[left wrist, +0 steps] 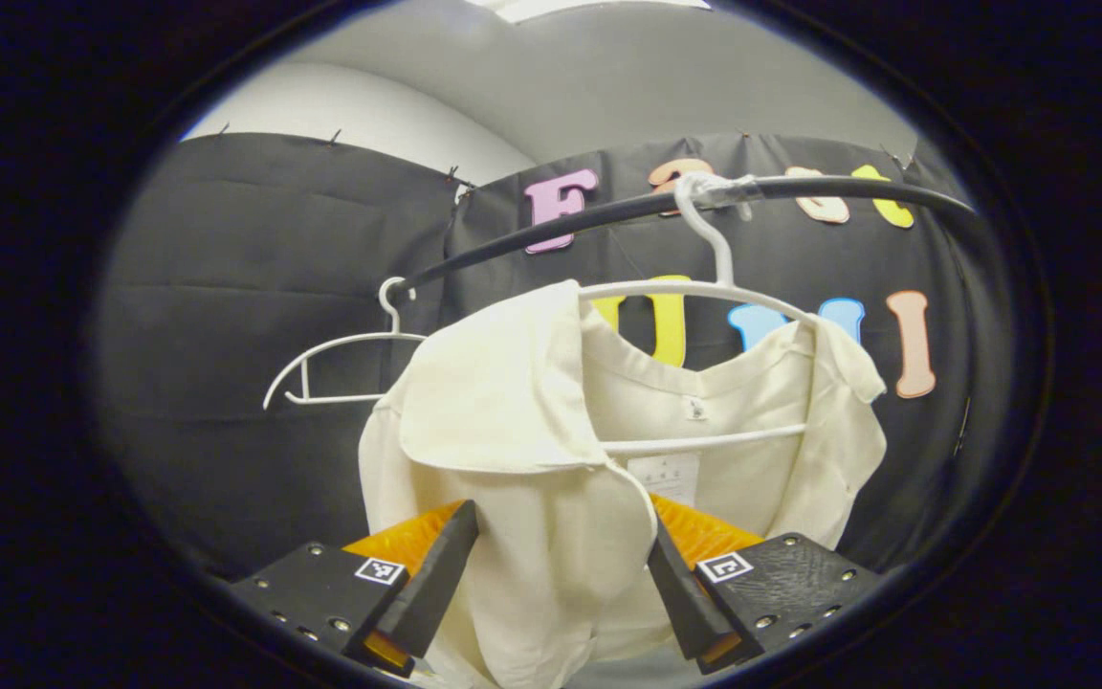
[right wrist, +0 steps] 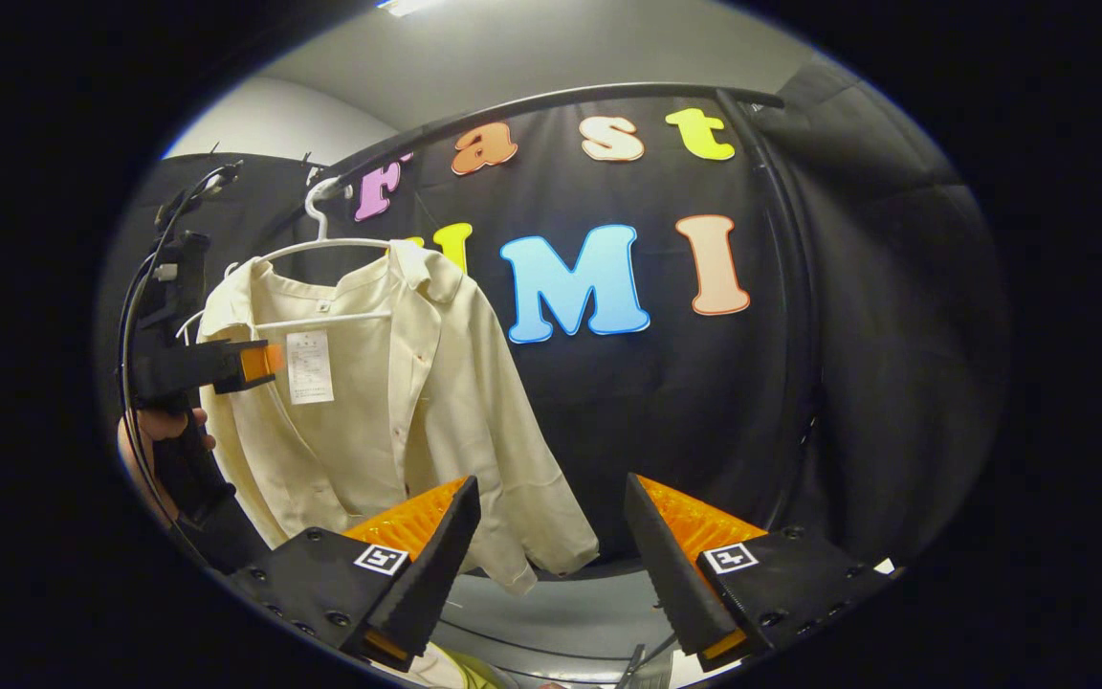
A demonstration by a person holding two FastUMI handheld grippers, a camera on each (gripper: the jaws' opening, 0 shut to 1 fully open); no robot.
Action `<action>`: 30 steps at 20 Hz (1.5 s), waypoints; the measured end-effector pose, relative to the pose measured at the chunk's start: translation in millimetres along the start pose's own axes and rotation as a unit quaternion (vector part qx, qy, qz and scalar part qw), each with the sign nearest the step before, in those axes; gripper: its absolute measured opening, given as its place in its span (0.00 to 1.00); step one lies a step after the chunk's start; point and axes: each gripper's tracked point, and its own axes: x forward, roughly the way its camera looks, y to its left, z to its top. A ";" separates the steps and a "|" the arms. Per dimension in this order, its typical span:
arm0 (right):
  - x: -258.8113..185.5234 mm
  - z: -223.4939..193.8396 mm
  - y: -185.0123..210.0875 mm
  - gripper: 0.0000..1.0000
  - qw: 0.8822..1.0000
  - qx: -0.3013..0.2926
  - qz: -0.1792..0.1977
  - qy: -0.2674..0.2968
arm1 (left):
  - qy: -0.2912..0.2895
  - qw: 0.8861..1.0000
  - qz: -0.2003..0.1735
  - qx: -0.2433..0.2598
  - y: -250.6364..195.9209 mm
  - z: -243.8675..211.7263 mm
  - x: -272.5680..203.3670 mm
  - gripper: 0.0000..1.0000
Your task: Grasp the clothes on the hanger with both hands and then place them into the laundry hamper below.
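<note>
Shirt: cream collared shirt (left wrist: 532,450) hangs on a white hanger (left wrist: 718,287) from the dark curved rail (left wrist: 608,212), front open, a paper tag (left wrist: 663,476) inside below the neck. In the right gripper view the same shirt (right wrist: 417,402) hangs at the left of the booth, one sleeve dangling low.
Hanger: its hook sits over the rail; its lower bar crosses inside the shirt.
Spare hanger: a second white hanger (left wrist: 341,359), bare, hangs further along the rail, to the left in the left gripper view.
Left gripper: the left gripper (left wrist: 561,574) has its jaws spread wide, one on each side of the shirt's front panel. The cloth lies between the fingers; whether either finger touches it I cannot tell, and nothing is pinched. In the right gripper view this gripper (right wrist: 254,364) is at the shirt's left edge, held by a hand (right wrist: 154,431), with cables trailing up from it.
Right gripper: the right gripper (right wrist: 551,565) is wide open and holds nothing. It sits apart from the shirt; the sleeve's hem shows just above its left finger.
Hamper: a pale edge at the very bottom of the right gripper view is too little to identify.
</note>
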 end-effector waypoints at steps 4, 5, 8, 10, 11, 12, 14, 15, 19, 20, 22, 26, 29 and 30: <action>19.6 -6.7 6.7 0.93 1.000 0.008 0.013 0.012 | 0.000 1.000 0.019 0.011 5.4 -0.9 12.5 0.93; 21.8 -7.6 7.7 0.93 1.000 0.008 0.015 0.012 | 0.000 1.000 0.024 0.017 8.3 -0.8 14.7 0.93; 38.8 -1.7 22.9 0.93 0.999 0.023 0.030 0.009 | -0.006 1.000 0.016 0.025 12.4 -0.1 18.4 0.68; 53.8 8.0 35.6 0.98 0.999 0.030 0.040 0.000 | -0.010 0.999 0.029 0.031 22.7 0.1 19.0 0.54; 62.5 14.1 42.7 0.98 0.998 0.032 0.045 -0.007 | -0.011 0.999 0.017 0.028 21.5 0.7 20.5 0.40; 70.7 21.0 49.2 0.98 0.998 0.033 0.051 -0.014 | -0.013 0.999 0.007 0.029 19.6 0.7 21.9 0.26; 83.2 34.7 61.6 0.98 0.997 0.039 0.061 -0.030 | -0.022 0.999 0.004 0.040 24.9 2.5 20.4 0.03; 89.1 41.9 68.0 0.98 0.996 0.045 0.067 -0.038 | -0.020 0.999 -0.015 0.039 19.6 1.5 20.1 0.04; 105.5 66.9 99.7 0.98 0.991 0.062 0.099 -0.066 | -0.023 0.999 -0.043 0.000 17.6 3.7 9.3 0.04; 108.2 71.6 110.0 0.98 0.988 0.074 0.117 -0.069 | -0.021 0.999 -0.047 -0.007 17.7 4.4 6.2 0.00; 114.5 77.4 130.0 0.98 0.982 0.097 0.144 -0.069 | -0.020 0.998 -0.052 -0.007 19.9 6.1 4.7 0.01; 138.2 74.1 154.4 0.98 0.982 0.104 0.148 -0.051 | -0.020 0.998 -0.051 -0.011 25.2 8.0 3.4 0.01; 163.8 71.7 154.1 0.92 0.990 0.074 0.112 -0.054 | -0.020 0.999 -0.049 -0.008 27.2 9.2 0.9 0.02; 172.0 72.3 151.1 0.98 0.991 0.067 0.096 -0.057 | -0.019 0.999 -0.048 -0.009 27.8 9.0 -0.6 0.00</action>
